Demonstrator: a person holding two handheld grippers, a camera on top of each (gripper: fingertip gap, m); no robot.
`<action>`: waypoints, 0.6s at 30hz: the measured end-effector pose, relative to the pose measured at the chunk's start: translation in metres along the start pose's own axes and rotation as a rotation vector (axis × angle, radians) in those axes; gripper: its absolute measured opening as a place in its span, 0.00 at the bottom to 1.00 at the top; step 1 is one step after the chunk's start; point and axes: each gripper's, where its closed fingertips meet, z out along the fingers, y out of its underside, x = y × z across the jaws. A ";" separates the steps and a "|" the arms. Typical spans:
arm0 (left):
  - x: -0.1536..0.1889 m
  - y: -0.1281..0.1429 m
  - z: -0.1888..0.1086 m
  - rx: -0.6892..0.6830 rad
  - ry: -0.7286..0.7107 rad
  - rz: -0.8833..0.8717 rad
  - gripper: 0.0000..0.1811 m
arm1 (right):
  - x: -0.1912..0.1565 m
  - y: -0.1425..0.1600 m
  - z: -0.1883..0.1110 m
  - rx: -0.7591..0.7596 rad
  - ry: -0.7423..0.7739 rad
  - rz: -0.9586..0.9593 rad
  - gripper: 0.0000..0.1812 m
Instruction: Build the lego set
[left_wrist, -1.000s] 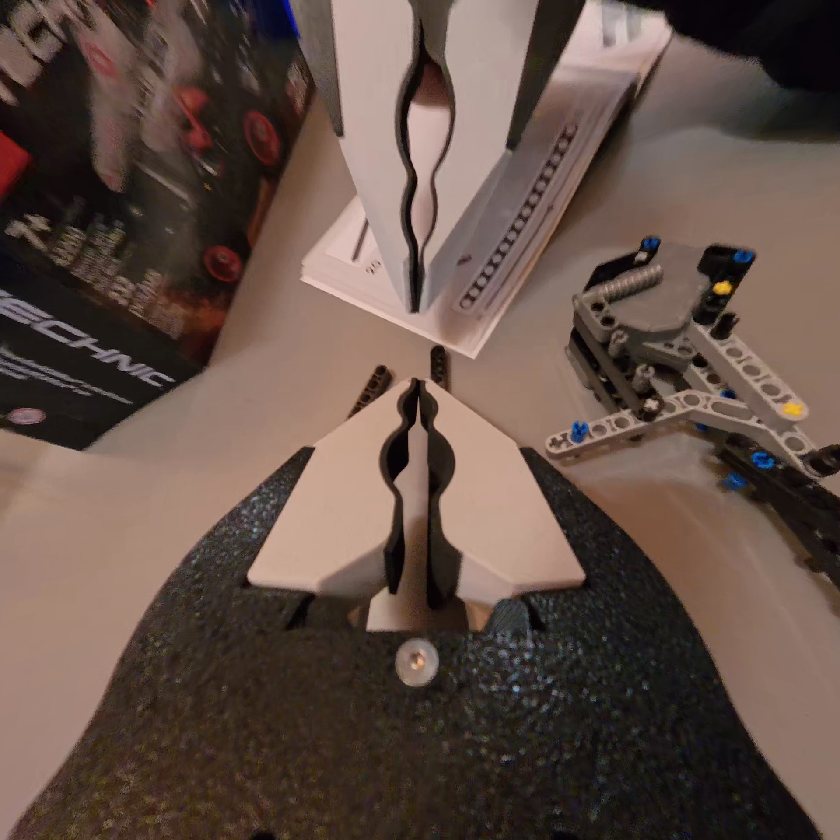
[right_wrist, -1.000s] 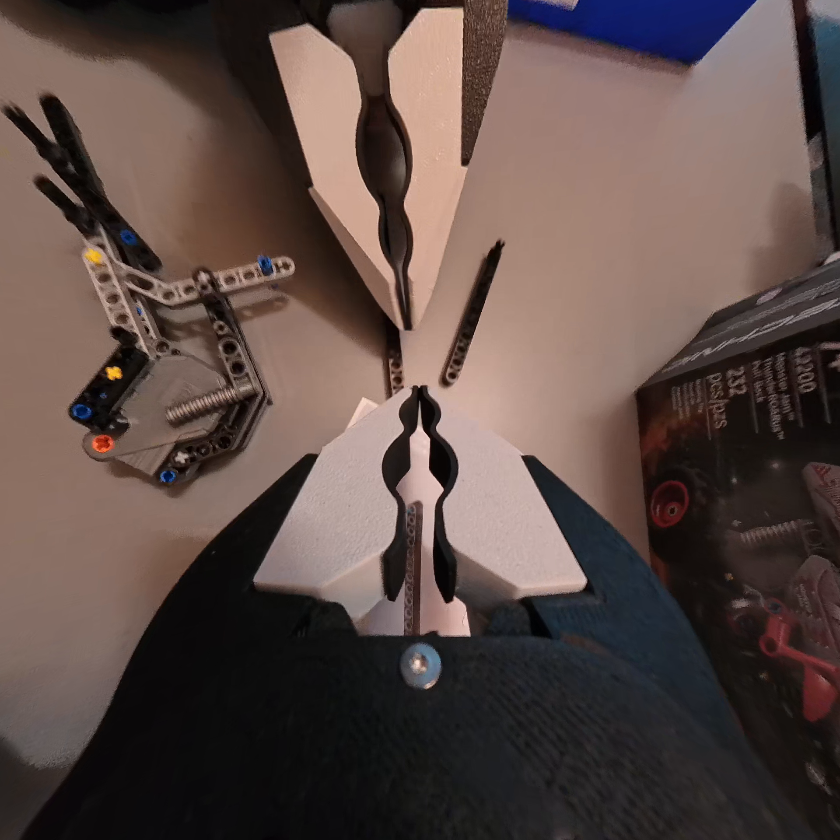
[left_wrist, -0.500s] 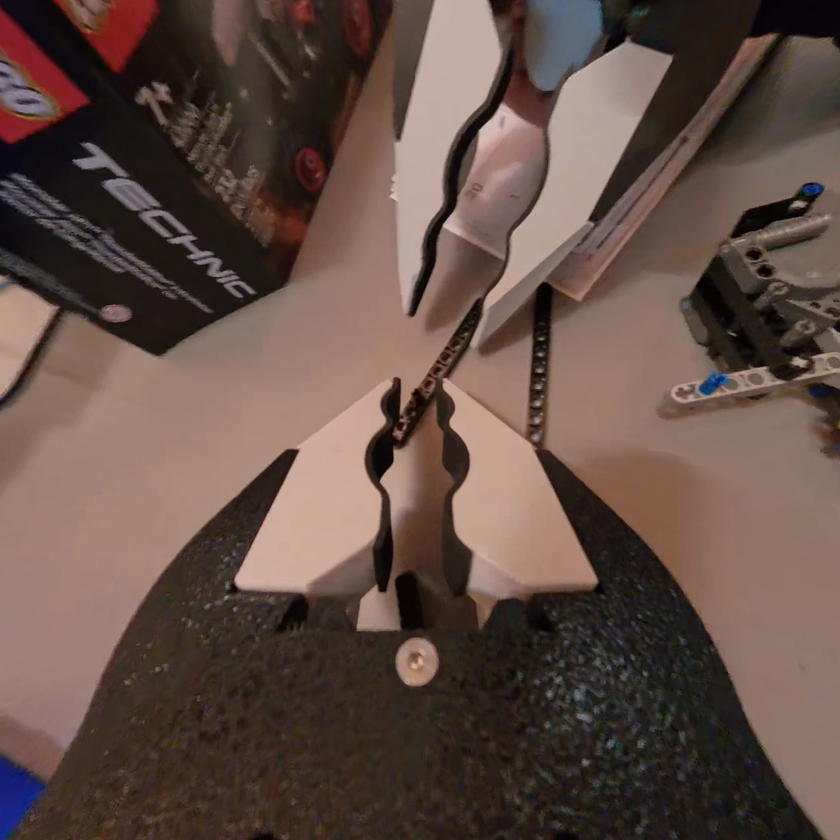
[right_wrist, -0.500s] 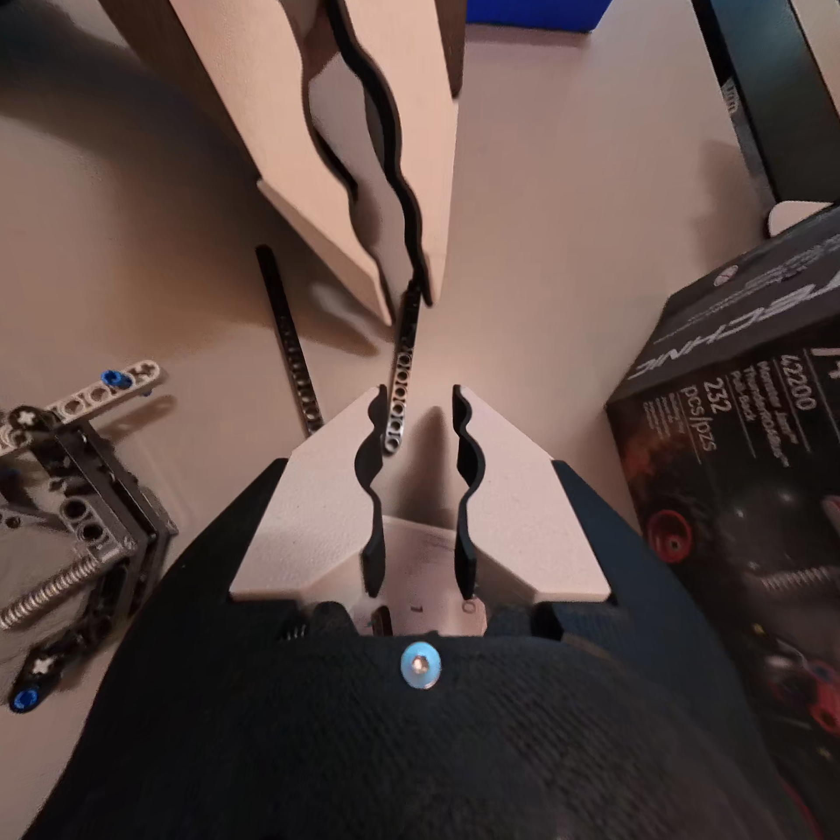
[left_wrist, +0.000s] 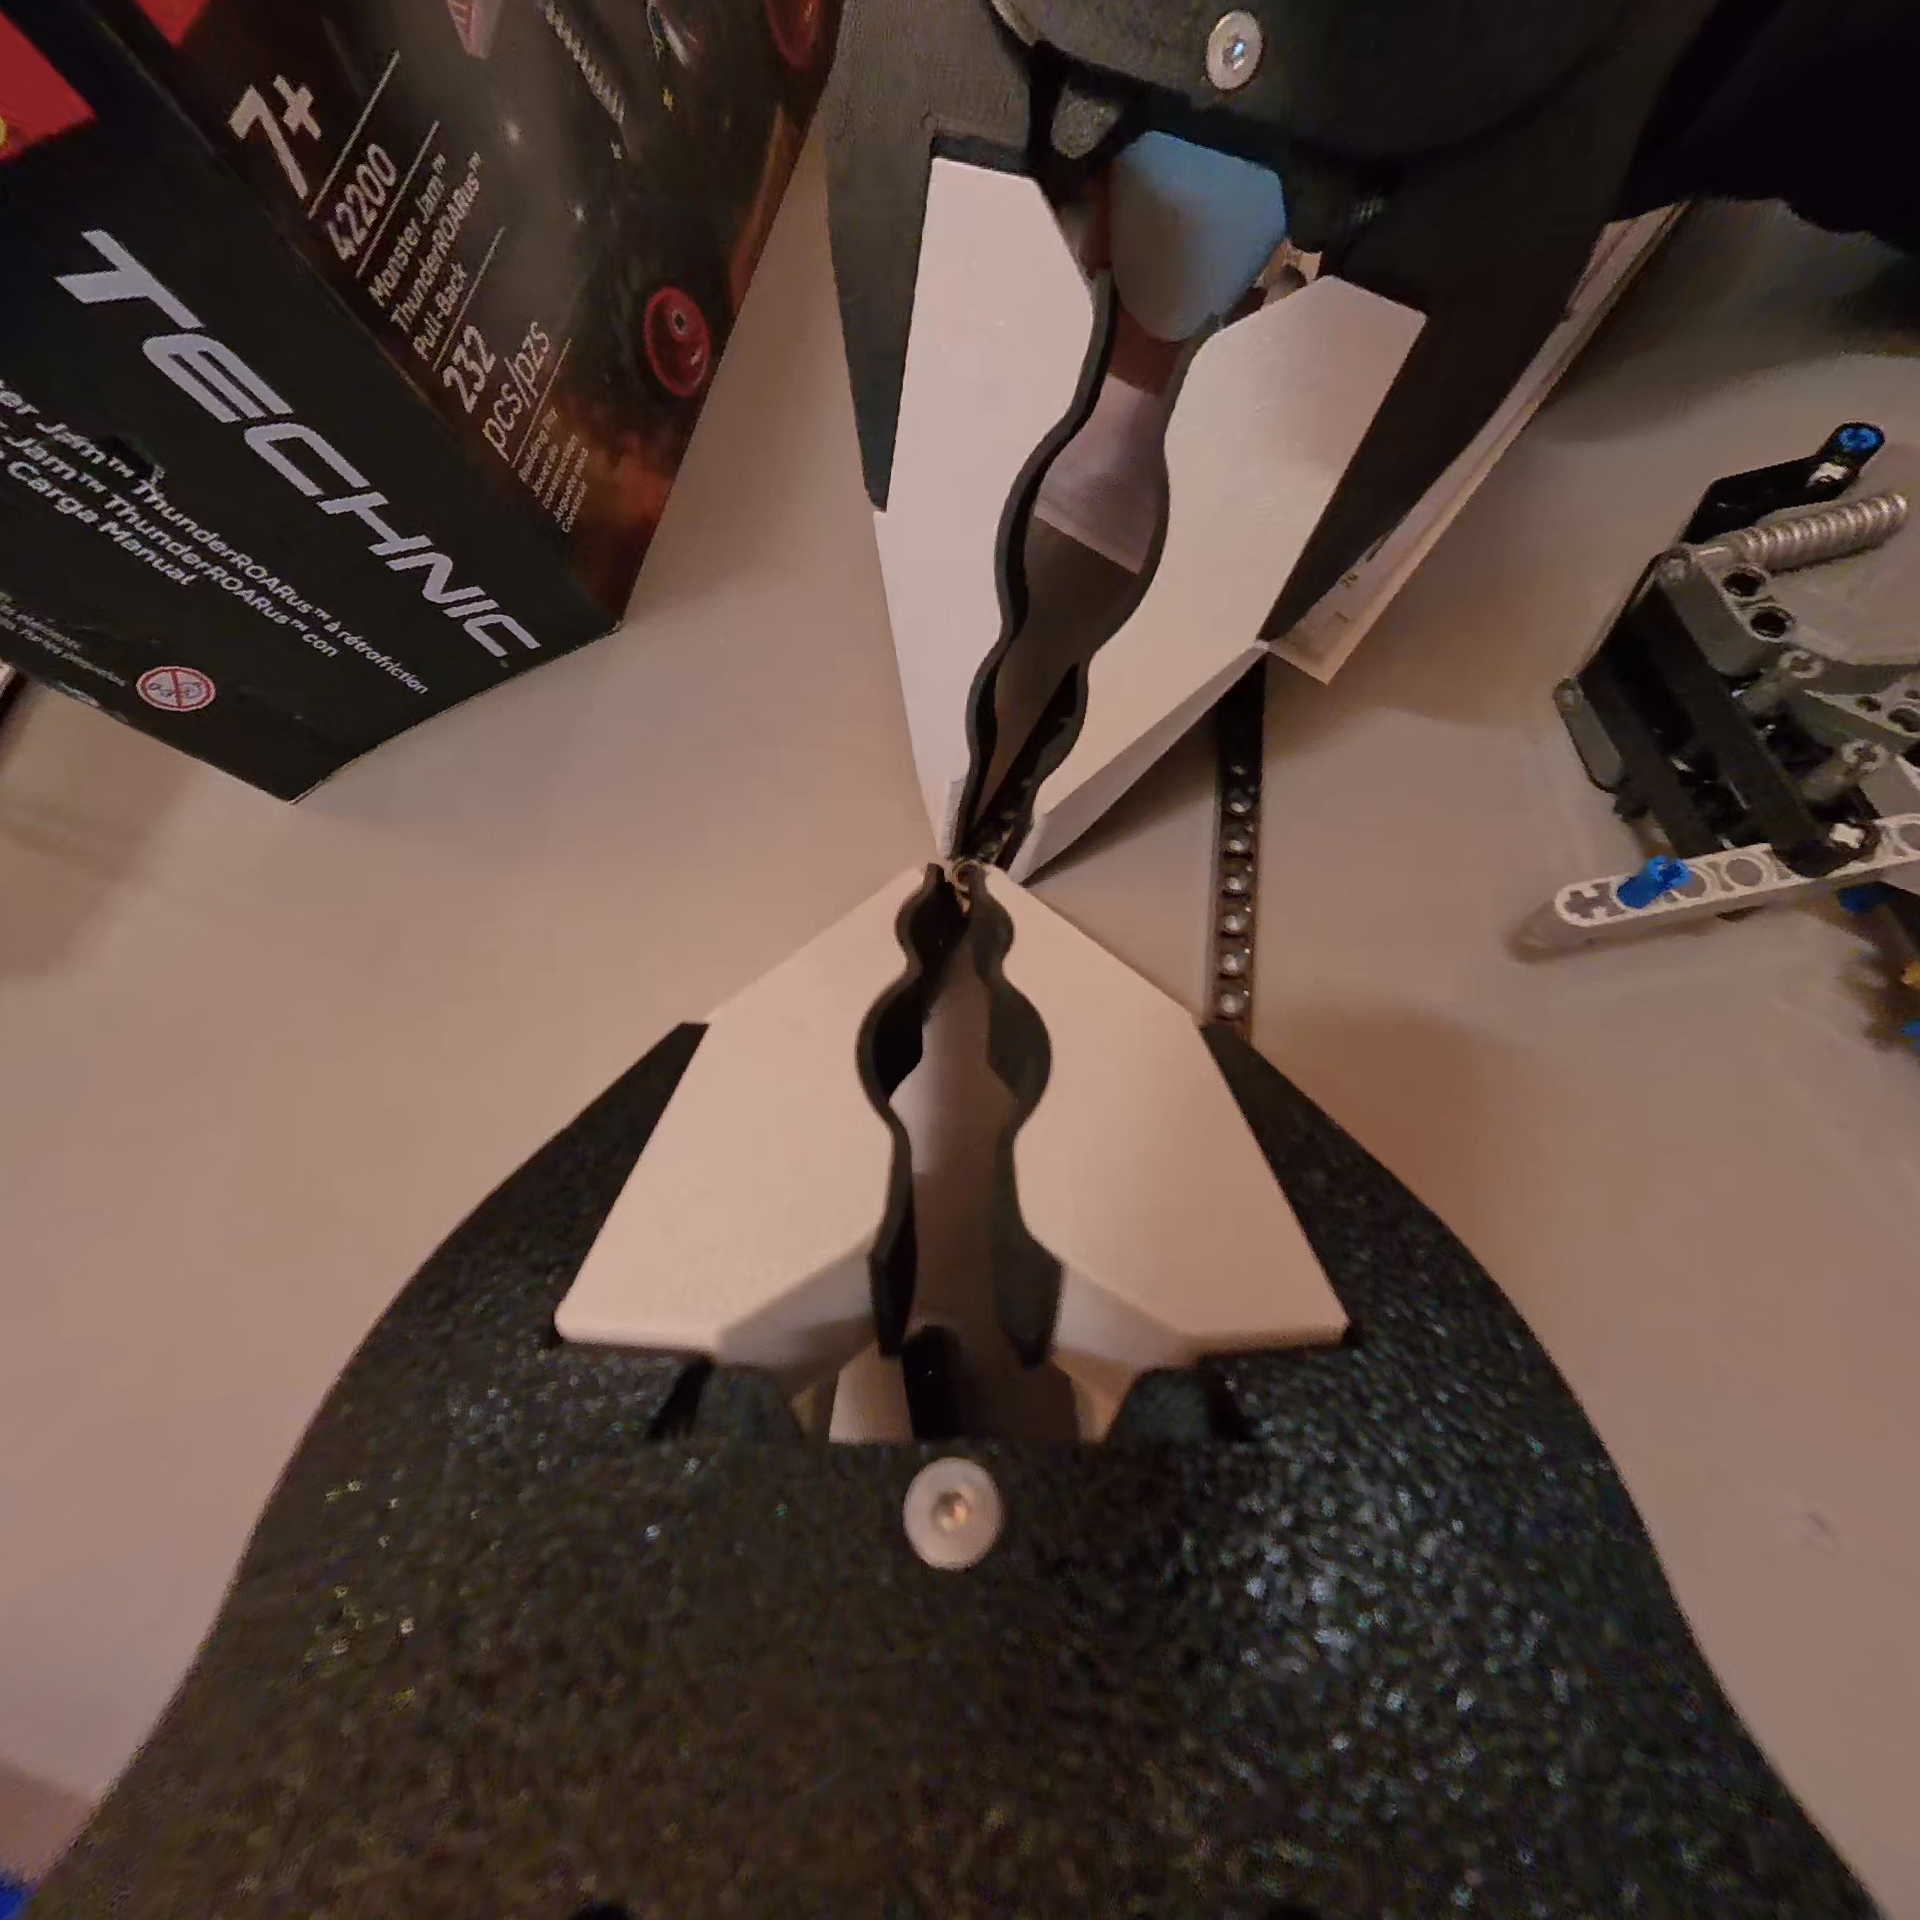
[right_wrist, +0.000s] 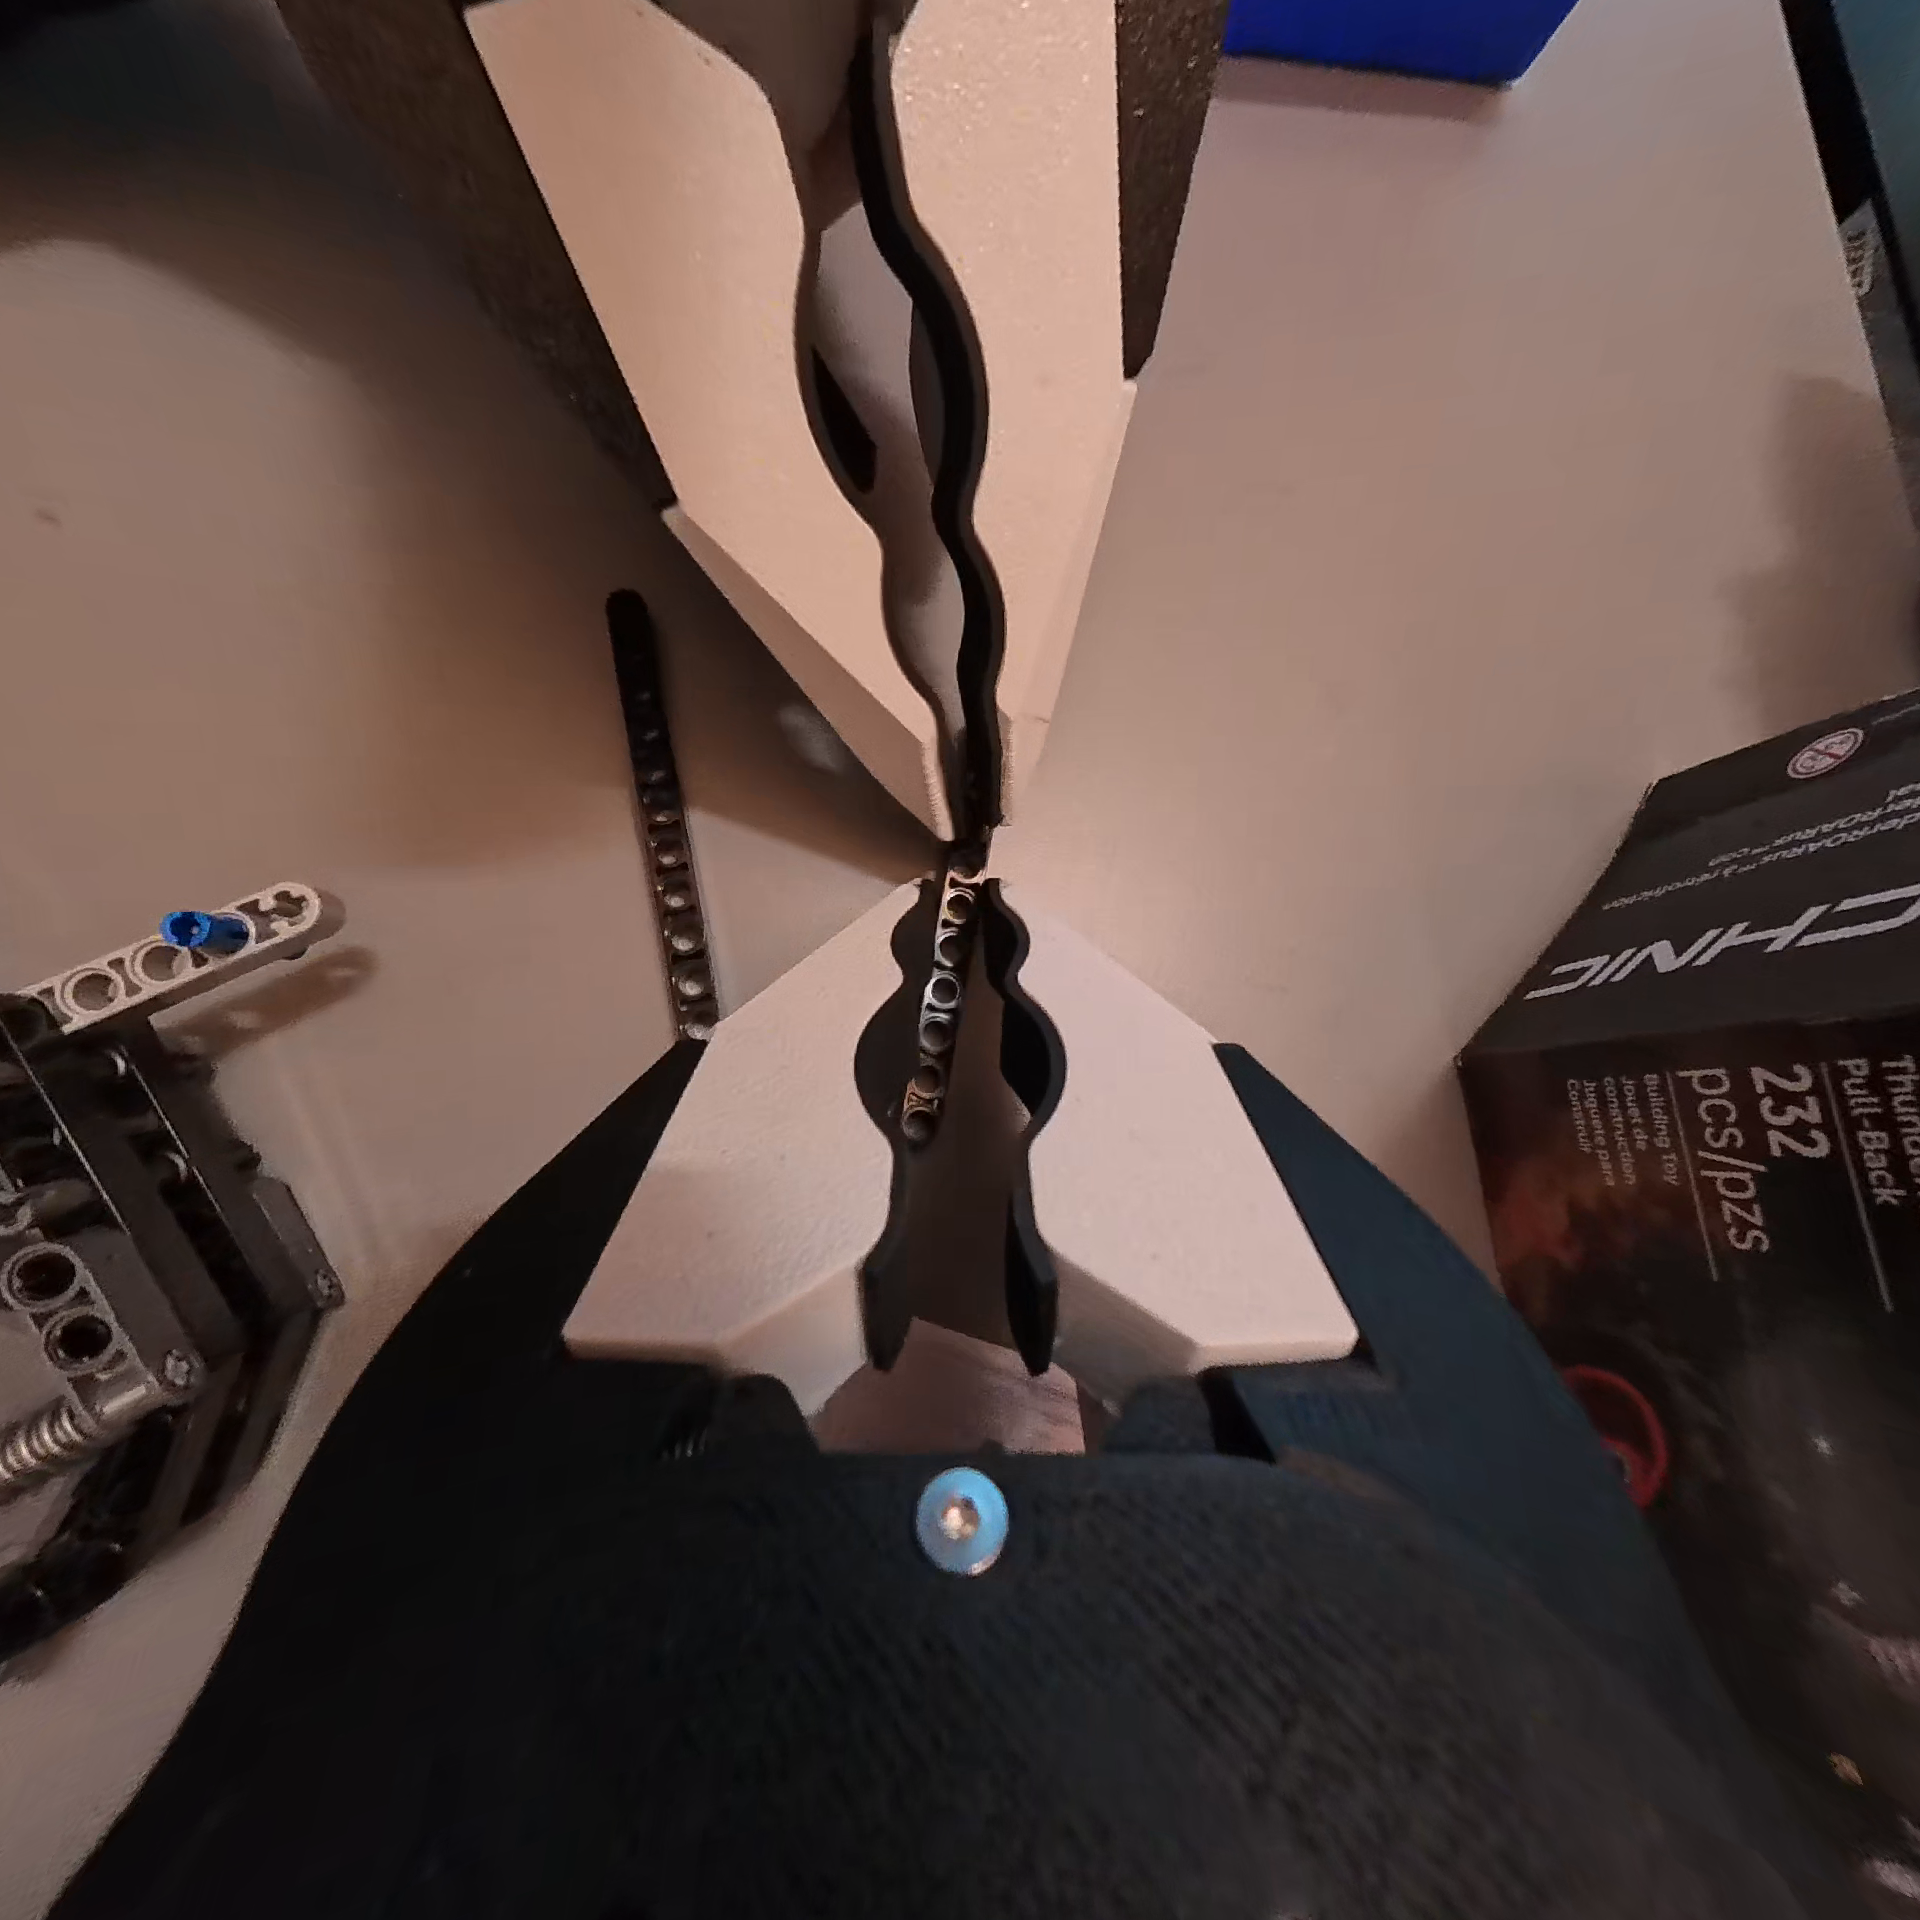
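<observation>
A long black holed beam (right_wrist: 940, 997) runs between the two grippers, which face each other tip to tip low over the table. My right gripper (right_wrist: 961, 883) is shut on one stretch of it. My left gripper (left_wrist: 961, 888) is shut on its other end, which barely shows at the tips. In the left wrist view the beam (left_wrist: 1023, 764) shows inside the right gripper's jaws. A second black beam (right_wrist: 665, 821) lies flat on the table beside them and also shows in the left wrist view (left_wrist: 1236, 831). The part-built grey and black model (left_wrist: 1766, 717) with a metal spring stands to one side.
The black set box (left_wrist: 312, 364) stands on the table close by and also shows in the right wrist view (right_wrist: 1714, 1143). An instruction booklet (left_wrist: 1455, 468) lies behind the right gripper. The model (right_wrist: 104, 1247) is close on the right gripper's left. A blue object (right_wrist: 1382, 42) is at the far edge.
Both grippers were shut and empty, then opened around the black beam lying on the table. Now both have closed on it, tips almost touching.
</observation>
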 end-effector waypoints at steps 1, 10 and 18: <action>0.001 0.000 0.000 0.003 0.007 -0.001 0.02 | 0.000 0.000 0.000 0.010 -0.002 0.006 0.04; 0.001 0.006 0.004 -0.024 0.009 0.014 0.02 | -0.002 -0.002 0.002 0.043 -0.026 0.024 0.03; 0.000 0.005 0.003 -0.014 0.014 -0.028 0.01 | -0.002 -0.002 0.002 0.060 -0.028 0.020 0.03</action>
